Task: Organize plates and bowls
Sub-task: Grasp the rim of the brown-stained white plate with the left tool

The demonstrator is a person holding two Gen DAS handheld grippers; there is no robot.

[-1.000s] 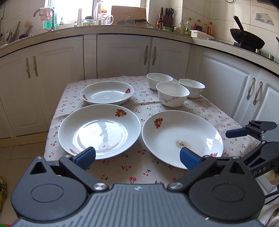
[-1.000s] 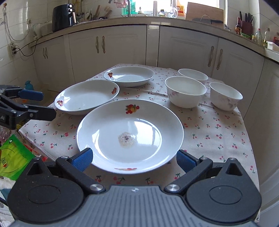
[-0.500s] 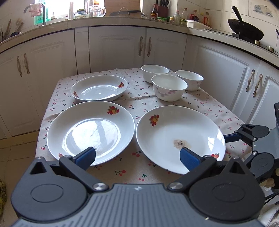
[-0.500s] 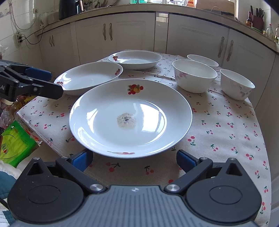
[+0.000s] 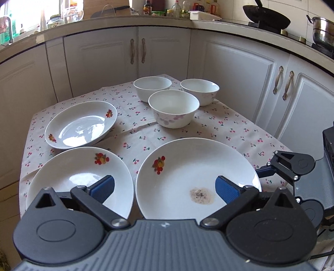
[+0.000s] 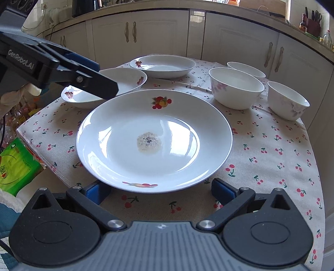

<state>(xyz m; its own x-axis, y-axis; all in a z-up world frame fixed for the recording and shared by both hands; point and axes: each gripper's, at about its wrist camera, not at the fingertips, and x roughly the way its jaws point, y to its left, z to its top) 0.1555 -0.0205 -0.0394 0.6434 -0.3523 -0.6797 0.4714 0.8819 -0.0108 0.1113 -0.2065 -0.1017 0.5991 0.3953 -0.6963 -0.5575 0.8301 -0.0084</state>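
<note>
Holding both tools low at the table's near edge, we keep the right gripper spread wide, its jaws flanking the near rim of the stained plate, presumably so a side can be taken. Our left gripper is spread too, hovering over the gap between that plate and the clean plate beside it. Ahead lie a third plate and three bowls, none stacked. Only the right view shows the green packet off the table's left; only the left shows the wok.
</note>
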